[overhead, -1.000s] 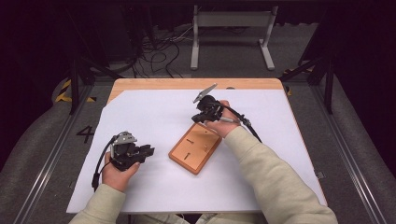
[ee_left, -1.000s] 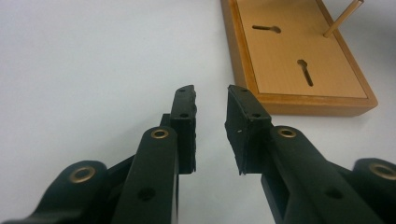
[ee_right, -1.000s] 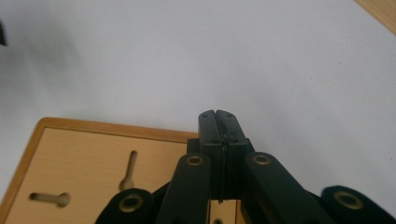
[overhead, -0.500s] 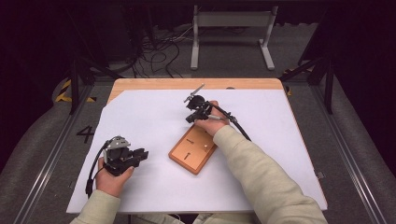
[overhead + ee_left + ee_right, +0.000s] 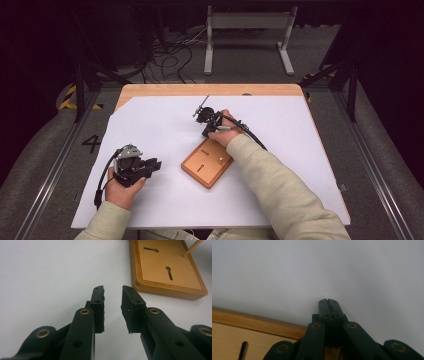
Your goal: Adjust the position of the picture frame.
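High view: a wooden board (image 5: 207,163) with two keyhole slots and a thin upright peg lies tilted on a white sheet (image 5: 165,125) over the surface. Left of the board and apart from it, the left gripper (image 5: 151,165) is held low, its fingers (image 5: 98,305) released with a clear gap. At the board's far end, the right gripper (image 5: 206,131) points down, its fingers (image 5: 328,310) clenched together on nothing.

The wooden board (image 5: 170,270) runs off the top edge of the left gripper view, and its thin upright peg (image 5: 191,248) is cut off there too. In the high view, the right claw (image 5: 204,131) is too small to read, and the person's right hand (image 5: 223,135) hides the board's far corner.
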Demonstrator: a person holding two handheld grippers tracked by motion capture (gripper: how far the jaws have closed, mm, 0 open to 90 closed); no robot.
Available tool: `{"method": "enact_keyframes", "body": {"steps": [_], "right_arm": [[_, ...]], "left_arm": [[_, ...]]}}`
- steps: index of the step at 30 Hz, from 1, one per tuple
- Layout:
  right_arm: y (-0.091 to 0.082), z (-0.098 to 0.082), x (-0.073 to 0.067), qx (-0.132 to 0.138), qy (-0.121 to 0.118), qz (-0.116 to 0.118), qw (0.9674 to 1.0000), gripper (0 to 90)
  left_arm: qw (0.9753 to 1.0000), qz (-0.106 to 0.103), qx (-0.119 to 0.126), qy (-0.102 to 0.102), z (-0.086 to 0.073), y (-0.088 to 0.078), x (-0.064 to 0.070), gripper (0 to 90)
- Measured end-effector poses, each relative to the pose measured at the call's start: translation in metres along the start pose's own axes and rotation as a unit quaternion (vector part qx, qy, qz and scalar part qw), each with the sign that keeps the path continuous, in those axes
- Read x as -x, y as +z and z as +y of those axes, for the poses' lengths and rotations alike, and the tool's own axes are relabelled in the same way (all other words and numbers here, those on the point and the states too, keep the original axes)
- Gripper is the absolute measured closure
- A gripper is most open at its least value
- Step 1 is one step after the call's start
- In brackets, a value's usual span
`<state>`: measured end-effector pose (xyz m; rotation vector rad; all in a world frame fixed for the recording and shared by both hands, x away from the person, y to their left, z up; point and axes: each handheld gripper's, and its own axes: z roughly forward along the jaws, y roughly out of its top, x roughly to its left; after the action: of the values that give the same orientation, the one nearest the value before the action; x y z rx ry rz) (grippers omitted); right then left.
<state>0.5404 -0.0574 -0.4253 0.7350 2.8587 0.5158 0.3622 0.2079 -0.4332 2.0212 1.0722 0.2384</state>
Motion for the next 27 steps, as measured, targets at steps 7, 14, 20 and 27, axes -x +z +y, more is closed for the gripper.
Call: {"method": "enact_keyframes", "body": {"steps": [7, 14, 20, 27], "right_arm": [[-0.012, -0.022, -0.004, -0.031, 0.005, 0.004, 0.9995, 90.0], [-0.022, -0.045, -0.01, -0.046, 0.007, 0.01, 0.9989, 90.0], [-0.03, -0.063, -0.02, -0.056, 0.016, 0.013, 0.9982, 90.0], [-0.046, -0.082, -0.019, 0.001, 0.036, -0.004, 0.9993, 90.0]], "left_arm": [[0.9998, -0.01, -0.004, 0.015, 0.007, 0.01, 0.005, 71.9], [0.9993, -0.029, -0.006, 0.025, 0.01, 0.012, 0.012, 72.8], [0.9981, -0.041, -0.007, 0.045, 0.015, 0.015, 0.021, 73.6], [0.9945, -0.074, -0.008, 0.074, 0.016, 0.015, 0.03, 78.6]]}}
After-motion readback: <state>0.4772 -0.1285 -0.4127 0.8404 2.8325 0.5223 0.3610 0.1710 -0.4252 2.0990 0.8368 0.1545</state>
